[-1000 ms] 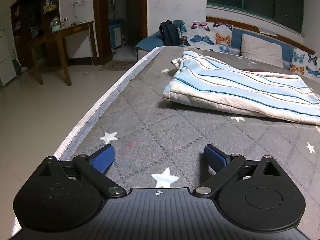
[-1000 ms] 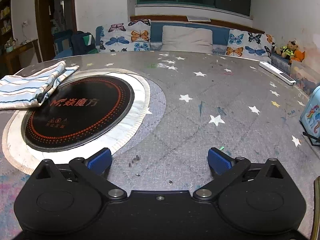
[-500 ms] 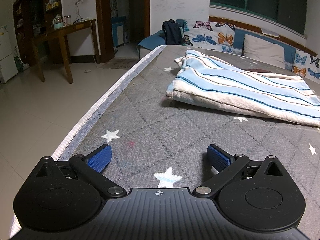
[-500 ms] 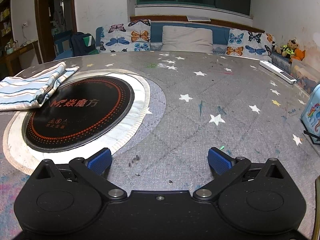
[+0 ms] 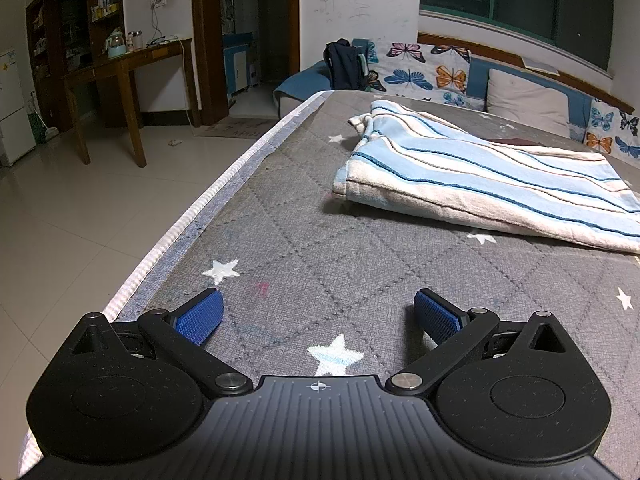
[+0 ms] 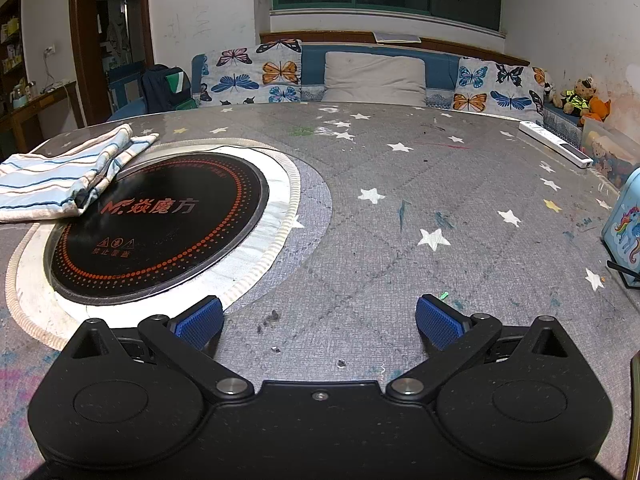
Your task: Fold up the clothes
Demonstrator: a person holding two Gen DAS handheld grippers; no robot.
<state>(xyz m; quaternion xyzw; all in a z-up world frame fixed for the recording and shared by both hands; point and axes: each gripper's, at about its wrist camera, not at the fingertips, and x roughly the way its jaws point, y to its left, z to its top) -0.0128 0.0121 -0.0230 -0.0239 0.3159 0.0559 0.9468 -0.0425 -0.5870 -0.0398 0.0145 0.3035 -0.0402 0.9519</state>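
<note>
A folded blue-and-white striped cloth lies on the grey star-patterned table cover, ahead and to the right of my left gripper. That gripper is open and empty, low over the cover near its left edge. In the right wrist view the same cloth lies at the far left, overlapping the rim of a black round hotplate. My right gripper is open and empty, well to the right of the cloth.
The table's left edge drops to a tiled floor. Butterfly cushions line the far side. A white power strip and a unicorn box sit at the right.
The left gripper has tilted up and drawn back slightly, so the cloth sits a bit farther off. The right gripper has barely moved. Both stay open.
</note>
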